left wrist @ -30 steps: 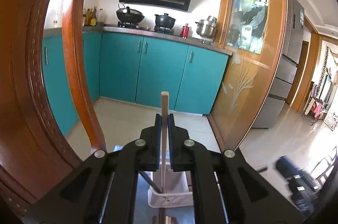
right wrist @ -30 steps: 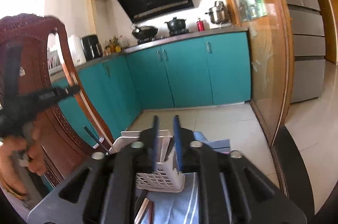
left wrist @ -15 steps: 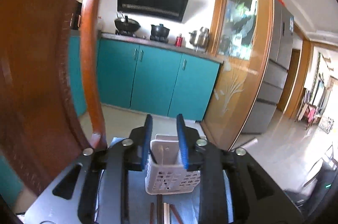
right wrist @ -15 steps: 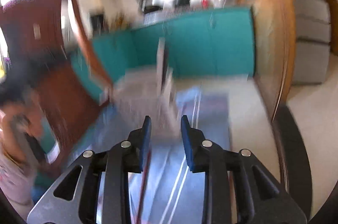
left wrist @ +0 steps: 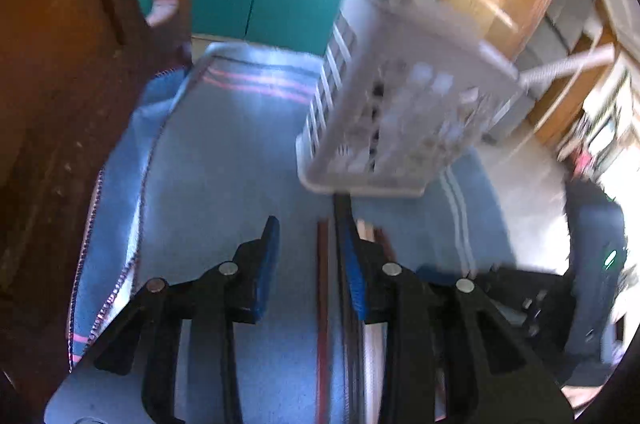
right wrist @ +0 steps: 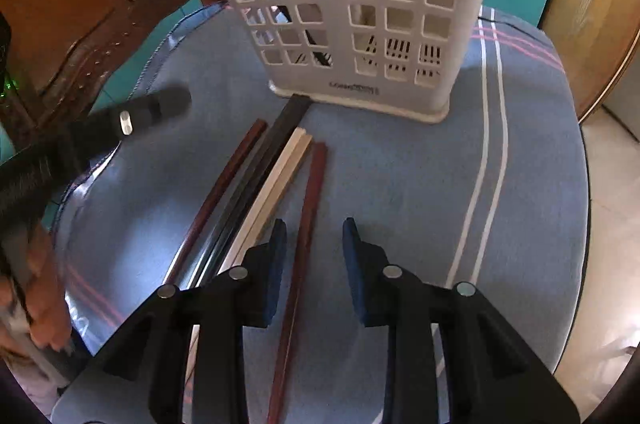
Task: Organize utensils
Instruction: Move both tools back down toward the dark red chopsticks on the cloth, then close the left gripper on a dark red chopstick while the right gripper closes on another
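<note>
On the blue cloth (right wrist: 400, 184), chopsticks (right wrist: 280, 168) lie below the white basket (right wrist: 352, 4). My left tongs (left wrist: 310, 252) are opening over them, motion-blurred; my right tongs (right wrist: 314, 244) stand apart, empty, and hide the chopsticks' near ends.

Basket (right wrist: 360, 24) on cloth (right wrist: 400, 184), chopsticks (right wrist: 256, 192) lying before it, chair (right wrist: 80, 4) behind-left

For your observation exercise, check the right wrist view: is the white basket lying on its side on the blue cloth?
No, the white basket stands upright on the blue cloth, its base flat beyond the loose chopsticks.
</note>
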### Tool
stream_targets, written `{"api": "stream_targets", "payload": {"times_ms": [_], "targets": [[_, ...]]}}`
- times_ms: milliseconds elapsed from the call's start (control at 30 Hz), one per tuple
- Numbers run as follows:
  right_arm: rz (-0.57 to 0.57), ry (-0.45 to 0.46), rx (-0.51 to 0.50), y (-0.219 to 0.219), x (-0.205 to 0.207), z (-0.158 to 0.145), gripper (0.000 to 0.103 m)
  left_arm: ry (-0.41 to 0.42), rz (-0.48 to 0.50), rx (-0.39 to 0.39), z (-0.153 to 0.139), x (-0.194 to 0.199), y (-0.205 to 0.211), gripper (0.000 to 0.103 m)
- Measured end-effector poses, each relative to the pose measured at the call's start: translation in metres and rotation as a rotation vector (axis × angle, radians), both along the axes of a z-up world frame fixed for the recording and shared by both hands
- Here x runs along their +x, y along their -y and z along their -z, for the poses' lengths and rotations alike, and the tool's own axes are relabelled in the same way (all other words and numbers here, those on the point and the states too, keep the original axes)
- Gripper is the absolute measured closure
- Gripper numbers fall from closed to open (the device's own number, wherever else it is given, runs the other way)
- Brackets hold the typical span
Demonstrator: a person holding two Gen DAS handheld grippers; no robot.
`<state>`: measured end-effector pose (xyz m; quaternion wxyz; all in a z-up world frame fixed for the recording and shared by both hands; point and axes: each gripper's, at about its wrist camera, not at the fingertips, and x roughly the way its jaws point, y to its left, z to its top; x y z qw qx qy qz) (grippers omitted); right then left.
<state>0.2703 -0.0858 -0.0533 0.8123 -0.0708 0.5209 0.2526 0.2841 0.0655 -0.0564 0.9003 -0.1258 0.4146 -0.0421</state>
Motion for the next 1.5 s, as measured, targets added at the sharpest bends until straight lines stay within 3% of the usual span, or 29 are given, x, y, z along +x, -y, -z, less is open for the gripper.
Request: {"api": "stream_targets", "payload": {"times_ms": [133,300,600,733,800,1133,1500], "targets": [[0.066,-0.005,0.041,0.017,0.004,0.001,0.094,-0.050,0.022,0.062,0.010,0.002,0.010,0.070],[0.133,0.021,0.061,0.039,0.003,-0.002,0.094,-0.092,0.035,0.058,0.026,0.006,0.011,0.070],[0.148,0.056,0.102,0.056,0.004,-0.003,0.090,-0.110,0.047,0.120,0.037,0.015,0.019,0.068],[0.137,0.061,0.085,0.056,-0.009,0.002,0.076,-0.105,0.060,0.165,0.037,0.015,0.028,0.065],[0.130,0.068,0.081,0.053,-0.009,0.003,0.073,-0.099,0.064,0.186,0.036,0.016,0.030,0.065],[0.132,0.105,0.052,0.041,-0.009,0.007,0.073,-0.095,0.079,0.216,0.036,0.013,0.034,0.065],[0.088,0.210,-0.075,0.018,-0.022,0.012,0.073,-0.096,0.068,0.250,0.036,0.015,0.040,0.060]]}}
